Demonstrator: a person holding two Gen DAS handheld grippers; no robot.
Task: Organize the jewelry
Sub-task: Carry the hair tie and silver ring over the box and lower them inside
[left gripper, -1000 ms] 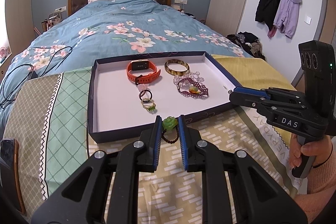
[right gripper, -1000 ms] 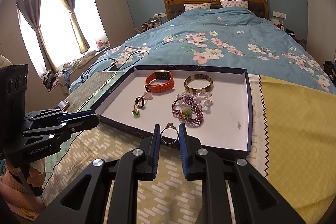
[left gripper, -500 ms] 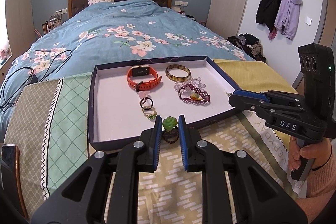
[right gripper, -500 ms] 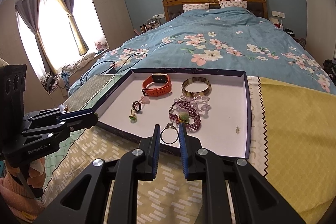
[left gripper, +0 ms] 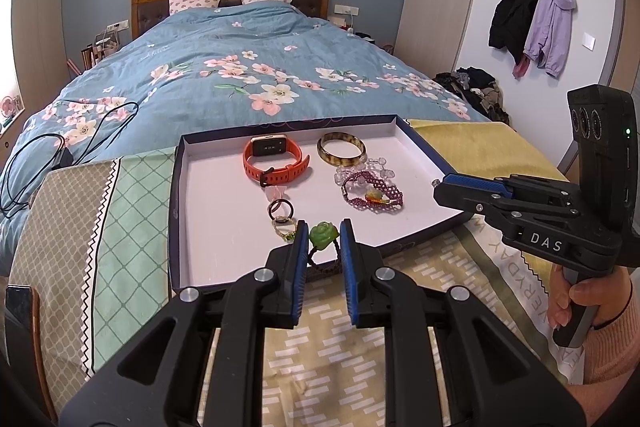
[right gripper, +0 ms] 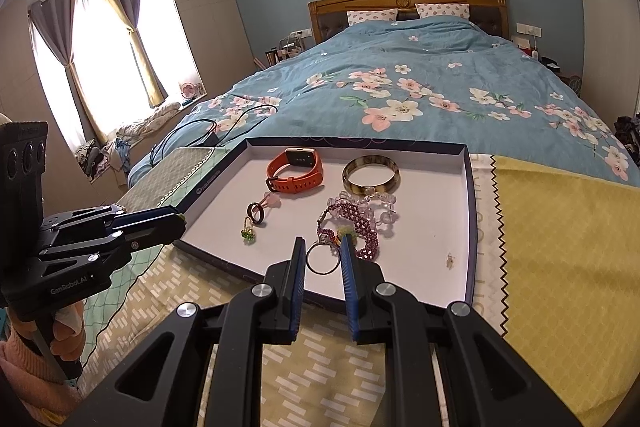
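A dark blue tray [left gripper: 175, 211] with a white floor lies on the bed's patterned cloth. In it are an orange watch [left gripper: 274, 163], a tortoiseshell bangle [left gripper: 341, 149], a purple beaded bracelet [left gripper: 372, 195], a clear bead bracelet [left gripper: 360, 167], a dark ring [left gripper: 281, 207] and a green-stone ring [left gripper: 286, 233]. My left gripper [left gripper: 323, 227] is shut on a green rose ring [left gripper: 323, 235] above the tray's near edge. My right gripper [right gripper: 322, 245] is shut on a thin silver ring [right gripper: 320, 272] over the tray's [right gripper: 472, 219] near right part, just in front of the purple bracelet [right gripper: 360, 227].
A tiny earring [right gripper: 450, 261] lies alone at the tray's right. A black cable [left gripper: 60, 147] trails over the blue floral quilt at left. A phone [left gripper: 18, 311] sits at the far left edge. Coats [left gripper: 532, 23] hang on the right wall.
Both grippers have edged slightly forward over the tray's near edge, each still gripping its ring. The jewelry in the tray has not moved.
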